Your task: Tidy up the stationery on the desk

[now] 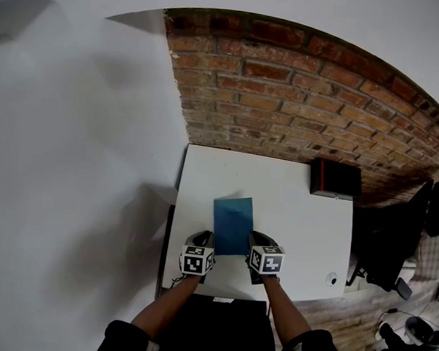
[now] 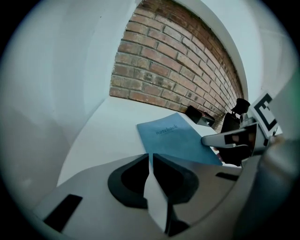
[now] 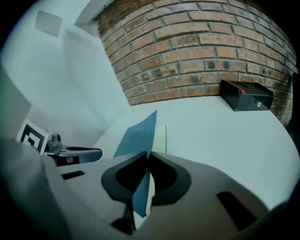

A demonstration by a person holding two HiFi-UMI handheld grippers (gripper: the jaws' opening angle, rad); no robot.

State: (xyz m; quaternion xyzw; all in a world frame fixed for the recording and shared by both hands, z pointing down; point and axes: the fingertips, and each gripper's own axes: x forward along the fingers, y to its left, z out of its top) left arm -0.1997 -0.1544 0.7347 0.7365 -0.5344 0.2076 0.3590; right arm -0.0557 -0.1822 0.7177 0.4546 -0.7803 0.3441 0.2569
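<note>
1. Because the notebook (image 1: 232,224) is broad and thin, the person is taking it with both grippers at once. It is lying lengthwise in the middle of the white counter (image 1: 298,212), at the centre of the head view, with its short near edge toward the person.
2. The left gripper (image 2: 151,158) is pinching the near left corner. Its fingers (image 2: 129,180) are pressing shut on it, and a pale sliver of the book is showing between them.
3. The right gripper (image 3: 147,158) is doing the same at the near right corner. Its fingers are closing tight on the blue cover and cream pages, seen edge-on.
4. Gripping two corners is probably stopping the cover from flapping open and the book from sagging or twisting as it is being carried.
5. A black box (image 1: 335,178) is sitting at the counter's upper right, against the brick wall (image 1: 297,102) and well apart from the notebook. Where the notebook is going, the views are not showing.
</note>
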